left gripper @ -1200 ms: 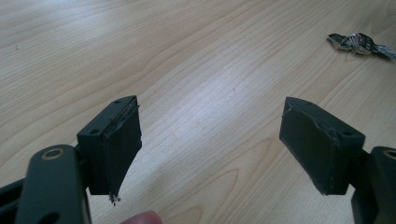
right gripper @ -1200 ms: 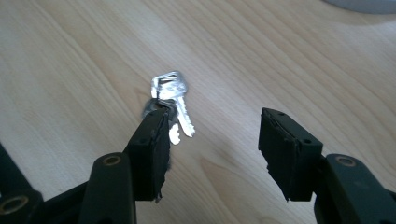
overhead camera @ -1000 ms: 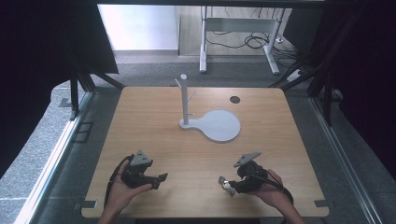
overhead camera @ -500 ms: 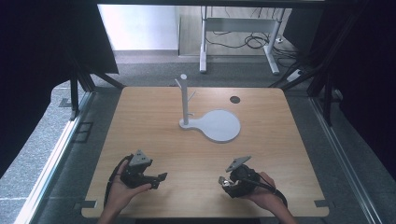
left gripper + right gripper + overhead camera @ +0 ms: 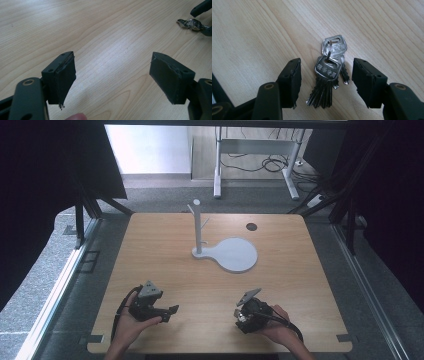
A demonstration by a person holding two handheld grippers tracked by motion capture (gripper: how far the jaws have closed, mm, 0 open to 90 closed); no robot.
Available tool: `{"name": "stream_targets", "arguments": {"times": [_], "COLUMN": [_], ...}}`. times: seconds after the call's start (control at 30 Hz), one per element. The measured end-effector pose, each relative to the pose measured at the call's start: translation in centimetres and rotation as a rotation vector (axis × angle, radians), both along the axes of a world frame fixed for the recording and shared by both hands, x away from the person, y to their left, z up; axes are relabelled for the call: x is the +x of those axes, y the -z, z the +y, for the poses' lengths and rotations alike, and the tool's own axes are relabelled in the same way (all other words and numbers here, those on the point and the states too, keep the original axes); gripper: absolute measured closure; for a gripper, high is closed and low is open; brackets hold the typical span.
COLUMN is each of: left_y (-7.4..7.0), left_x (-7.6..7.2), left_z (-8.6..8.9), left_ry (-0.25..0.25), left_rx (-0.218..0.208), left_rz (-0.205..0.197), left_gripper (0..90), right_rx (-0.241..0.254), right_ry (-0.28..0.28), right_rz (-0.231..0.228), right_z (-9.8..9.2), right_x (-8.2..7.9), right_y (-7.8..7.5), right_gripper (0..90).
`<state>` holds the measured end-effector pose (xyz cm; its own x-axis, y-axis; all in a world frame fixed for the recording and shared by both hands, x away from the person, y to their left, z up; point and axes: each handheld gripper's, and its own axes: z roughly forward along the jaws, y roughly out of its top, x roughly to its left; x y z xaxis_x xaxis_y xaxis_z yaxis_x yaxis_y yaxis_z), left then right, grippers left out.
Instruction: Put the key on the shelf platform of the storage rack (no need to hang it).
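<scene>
A bunch of silver keys [image 5: 329, 77] lies flat on the light wooden worktop [image 5: 165, 250], directly between the two black fingers [image 5: 291, 82] of the right gripper [image 5: 325, 83]. Those fingers stand apart, one on each side of the bunch, and neither touches metal. The keys hang together on a small ring: the heads sit at the far side, away from the gripper, and the toothed blades point back toward it. So the bunch's long axis runs along the gripper's reach, and the fingers would close across its narrow width.

In the high view, the right gripper [image 5: 252, 312] sits at the near edge of the worktop in the person's right hand [image 5: 277, 325]. The left gripper [image 5: 150, 304] rests well apart, further along the same near edge. Its fingers [image 5: 62, 80] are also spread wide, with bare wood between them. From the left gripper view, the keys [image 5: 191, 24] appear small and far off, so the right hand is clearly the nearer one.

Further back on the worktop stands a white peg stand [image 5: 199, 227], with short pegs and a round flat base [image 5: 235, 254]. Nothing hangs on the pegs, and nothing rests on the base.
</scene>
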<state>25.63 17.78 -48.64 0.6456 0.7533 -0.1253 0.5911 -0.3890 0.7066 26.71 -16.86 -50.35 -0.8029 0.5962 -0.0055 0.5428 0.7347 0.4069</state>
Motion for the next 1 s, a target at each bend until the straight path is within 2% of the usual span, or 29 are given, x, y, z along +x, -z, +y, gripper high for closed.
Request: {"name": "stream_targets", "arguments": {"times": [0.37, 0.5, 0.73, 0.87, 1.0], "left_y": [0.12, 0.06, 0.12, 0.19, 0.20], "left_x": [0.15, 0.15, 0.14, 0.16, 0.17], "left_z": [0.27, 0.34, 0.21, 0.19, 0.24], "left_ry": [-0.011, -0.013, -0.014, -0.015, -0.018], "left_rx": [-0.001, -0.004, 0.000, -0.001, -0.002], "left_rz": [-0.005, -0.009, -0.007, -0.004, -0.005], "left_gripper": [21.4, 21.5, 21.5, 21.4, 21.5], "right_rx": [-0.013, -0.013, -0.014, -0.017, -0.031], "right_ry": [0.000, -0.002, -0.005, -0.002, -0.011], "right_rz": [0.016, 0.016, 0.023, 0.026, 0.011], "right_z": [0.17, 0.16, -0.01, -0.04, 0.16], "right_x": [0.76, 0.74, 0.77, 0.85, 0.68], "right_y": [0.47, 0.42, 0.25, 0.21, 0.16], "right_gripper": [45.4, 50.1, 64.9, 66.1, 66.5]}}
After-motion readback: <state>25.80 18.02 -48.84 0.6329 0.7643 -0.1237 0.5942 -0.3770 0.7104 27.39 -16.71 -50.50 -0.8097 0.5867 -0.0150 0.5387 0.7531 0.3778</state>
